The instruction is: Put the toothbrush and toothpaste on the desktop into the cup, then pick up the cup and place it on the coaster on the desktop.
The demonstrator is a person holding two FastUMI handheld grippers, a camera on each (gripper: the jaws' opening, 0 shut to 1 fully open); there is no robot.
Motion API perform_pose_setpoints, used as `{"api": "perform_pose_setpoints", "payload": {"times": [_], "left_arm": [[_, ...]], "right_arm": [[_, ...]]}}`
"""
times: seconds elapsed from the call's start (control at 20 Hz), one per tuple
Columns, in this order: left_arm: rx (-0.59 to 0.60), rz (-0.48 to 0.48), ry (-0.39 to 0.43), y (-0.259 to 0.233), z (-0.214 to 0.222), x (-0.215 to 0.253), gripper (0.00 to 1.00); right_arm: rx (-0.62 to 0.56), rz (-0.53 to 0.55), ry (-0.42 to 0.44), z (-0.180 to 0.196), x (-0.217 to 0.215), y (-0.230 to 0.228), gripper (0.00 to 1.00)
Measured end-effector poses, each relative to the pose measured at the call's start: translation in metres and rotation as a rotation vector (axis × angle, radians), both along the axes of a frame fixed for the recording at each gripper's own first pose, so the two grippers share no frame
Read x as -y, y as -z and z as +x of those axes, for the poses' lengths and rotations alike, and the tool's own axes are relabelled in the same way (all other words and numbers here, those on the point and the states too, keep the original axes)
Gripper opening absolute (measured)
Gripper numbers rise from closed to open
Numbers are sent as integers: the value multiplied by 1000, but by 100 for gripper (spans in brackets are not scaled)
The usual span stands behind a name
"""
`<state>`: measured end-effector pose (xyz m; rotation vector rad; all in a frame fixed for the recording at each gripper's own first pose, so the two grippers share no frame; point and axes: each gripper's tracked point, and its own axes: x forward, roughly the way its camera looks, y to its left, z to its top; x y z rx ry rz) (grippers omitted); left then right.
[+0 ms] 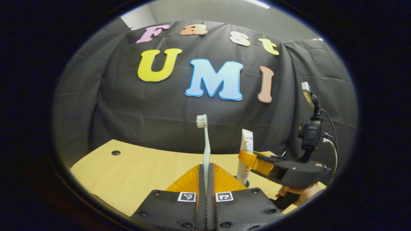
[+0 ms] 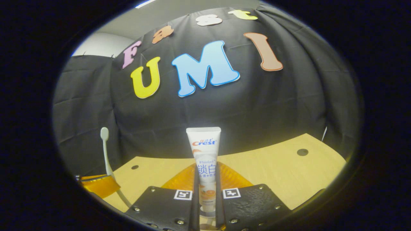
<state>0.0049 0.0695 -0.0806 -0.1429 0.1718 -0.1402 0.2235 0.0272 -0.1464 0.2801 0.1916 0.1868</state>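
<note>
In the left gripper view, the left gripper (image 1: 205, 179) at bottom centre had its two fingers pressed narrowly on the handle of the toothbrush (image 1: 205, 144), which stood upright at mid-frame with its bristled head on top; at lower right the right gripper (image 1: 253, 160), gripped by a hand (image 1: 300, 192), carried the toothpaste (image 1: 246, 150) upright; in the right gripper view the right gripper's fingers clamped that tube at bottom centre above the wooden desktop (image 2: 282, 173), the toothbrush rising at lower left
</note>
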Motion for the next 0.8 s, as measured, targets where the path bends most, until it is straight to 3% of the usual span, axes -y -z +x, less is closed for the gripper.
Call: {"api": "perform_pose_setpoints", "payload": {"times": [0.05, 0.1, 0.3, 0.35, 0.4, 0.7, 0.8], "left_arm": [[1, 3, -2, 0, 0, -1, 7], [1, 2, -2, 0, 0, -1, 7], [-13, -17, -6, 2, -4, -1, 7], [-18, -21, -9, 4, -4, -2, 7], [-22, -24, -10, 5, -4, -2, 7], [-45, -26, -17, 12, -4, -5, 7], [-55, -33, -20, 16, -2, -5, 7]], "right_arm": [[-16, -21, -6, 0, -1, 6, 15], [-30, -45, -17, -1, -4, 12, 21], [-85, -109, -44, -1, -10, 35, 22], [-103, -119, -50, -1, -11, 41, 18], [-123, -131, -54, -2, -11, 47, 24], [-231, -221, -100, -13, -18, 76, 24], [-243, -252, -114, -16, -20, 80, 29]]}}
